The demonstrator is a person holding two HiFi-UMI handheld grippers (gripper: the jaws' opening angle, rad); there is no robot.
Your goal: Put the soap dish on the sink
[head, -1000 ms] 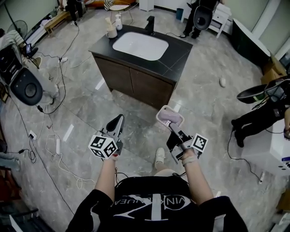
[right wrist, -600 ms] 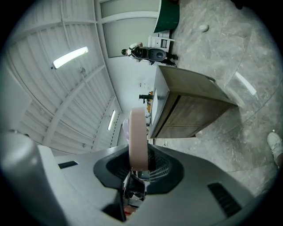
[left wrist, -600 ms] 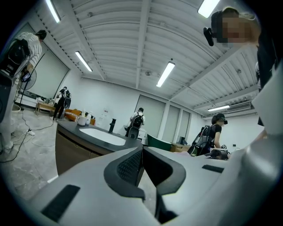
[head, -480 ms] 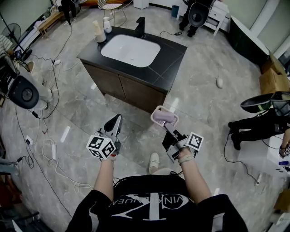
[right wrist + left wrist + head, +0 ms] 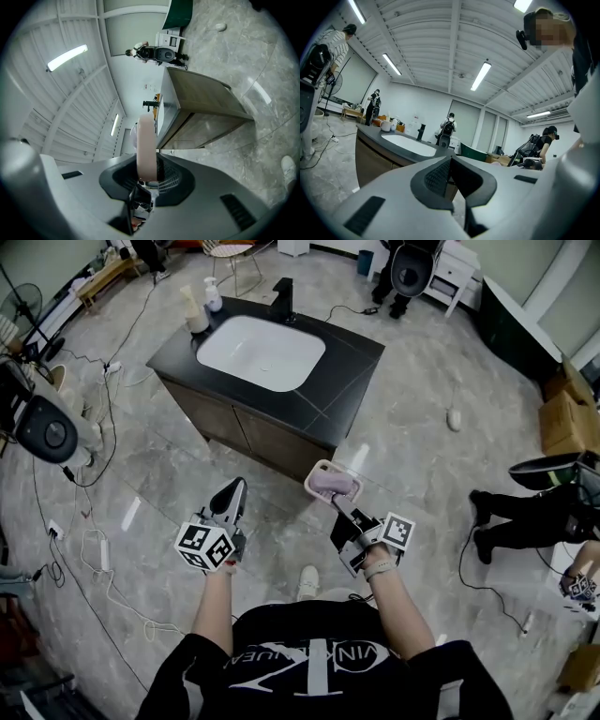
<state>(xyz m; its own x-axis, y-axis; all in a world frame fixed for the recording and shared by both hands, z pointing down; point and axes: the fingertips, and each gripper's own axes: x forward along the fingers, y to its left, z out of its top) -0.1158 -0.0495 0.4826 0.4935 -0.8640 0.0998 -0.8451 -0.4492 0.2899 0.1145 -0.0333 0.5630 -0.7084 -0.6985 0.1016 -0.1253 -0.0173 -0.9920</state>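
Note:
A pale pink soap dish (image 5: 332, 484) hangs over the floor just in front of the sink cabinet. My right gripper (image 5: 340, 502) is shut on its near rim. In the right gripper view the soap dish (image 5: 146, 149) stands edge-on between the pads, with the wooden cabinet (image 5: 201, 112) beyond it. The sink (image 5: 262, 352) is a white basin set in a black countertop (image 5: 345, 357), ahead and to the left. My left gripper (image 5: 232, 491) is level beside the right one, shut and empty. Its view shows the basin (image 5: 408, 143) ahead.
A black faucet (image 5: 282, 289) and two bottles (image 5: 196, 309) stand at the far side of the countertop. Cables (image 5: 98, 549) trail over the floor on the left. A person (image 5: 525, 512) crouches at the right, near cardboard boxes (image 5: 572, 404). My white shoe (image 5: 306, 582) is below the grippers.
Both grippers have moved toward the sink cabinet, the right one still carrying the soap dish. The cabinet now lies closer to them.

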